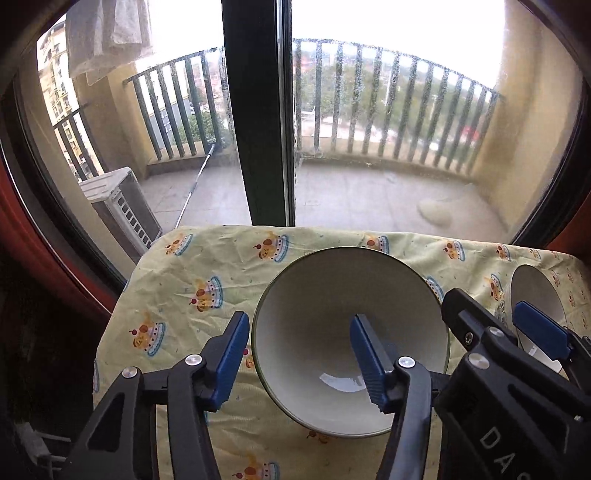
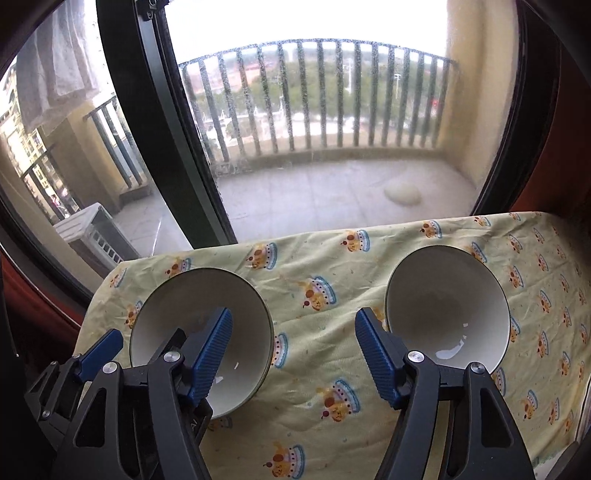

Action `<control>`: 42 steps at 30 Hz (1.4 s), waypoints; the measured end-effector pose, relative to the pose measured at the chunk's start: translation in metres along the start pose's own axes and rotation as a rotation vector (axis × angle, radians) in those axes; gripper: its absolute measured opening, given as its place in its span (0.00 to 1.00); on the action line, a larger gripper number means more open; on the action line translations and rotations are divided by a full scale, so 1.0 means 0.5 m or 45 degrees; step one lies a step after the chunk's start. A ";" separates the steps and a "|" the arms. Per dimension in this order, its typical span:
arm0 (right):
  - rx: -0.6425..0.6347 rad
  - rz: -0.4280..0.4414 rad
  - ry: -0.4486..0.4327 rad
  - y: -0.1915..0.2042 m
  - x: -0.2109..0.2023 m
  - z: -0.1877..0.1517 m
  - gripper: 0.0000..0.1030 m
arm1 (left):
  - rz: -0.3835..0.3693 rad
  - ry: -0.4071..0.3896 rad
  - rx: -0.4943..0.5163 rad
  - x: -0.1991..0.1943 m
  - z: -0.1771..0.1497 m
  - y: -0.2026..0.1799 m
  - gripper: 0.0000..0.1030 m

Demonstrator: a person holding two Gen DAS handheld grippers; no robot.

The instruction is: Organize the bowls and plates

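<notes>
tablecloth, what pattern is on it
Pale yellow tablecloth with cartoon crown prints, clearest in the right wrist view.

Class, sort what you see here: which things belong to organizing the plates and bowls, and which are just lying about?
Job:
left bowl
right bowl
left gripper
right gripper

Lying about:
patterned cloth
air-conditioner unit
hanging laundry

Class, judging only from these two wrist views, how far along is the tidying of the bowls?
Done: nothing visibly; the left bowl and right bowl sit apart on the patterned cloth, unstacked.

In hand: the left gripper straddles the left bowl's rim, pads not pressing; the right gripper is open over cloth.

Left: gripping and stacking. No plates are visible.
</notes>
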State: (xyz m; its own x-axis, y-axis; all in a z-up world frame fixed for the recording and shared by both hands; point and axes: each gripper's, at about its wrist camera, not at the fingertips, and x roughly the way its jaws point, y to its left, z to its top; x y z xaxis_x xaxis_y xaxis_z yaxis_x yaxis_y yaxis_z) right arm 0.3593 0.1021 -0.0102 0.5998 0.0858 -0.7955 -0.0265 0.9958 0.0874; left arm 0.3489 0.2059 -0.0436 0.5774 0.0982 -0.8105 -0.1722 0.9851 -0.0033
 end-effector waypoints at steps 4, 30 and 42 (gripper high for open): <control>0.007 0.005 0.032 0.011 0.037 0.003 0.60 | 0.004 0.017 -0.004 0.028 0.002 0.004 0.48; 0.024 0.028 0.095 0.011 0.065 -0.011 0.21 | -0.019 0.072 -0.017 0.029 -0.020 -0.005 0.21; 0.021 0.016 0.106 -0.068 -0.019 -0.056 0.21 | -0.027 0.069 -0.013 -0.049 -0.076 -0.073 0.21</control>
State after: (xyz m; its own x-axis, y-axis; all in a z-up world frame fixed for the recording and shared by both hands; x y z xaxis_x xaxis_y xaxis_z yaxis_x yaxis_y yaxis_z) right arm 0.3319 0.0682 -0.0225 0.5312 0.1014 -0.8412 -0.0202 0.9940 0.1071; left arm 0.3107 0.1620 -0.0457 0.5371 0.0696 -0.8406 -0.1690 0.9853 -0.0265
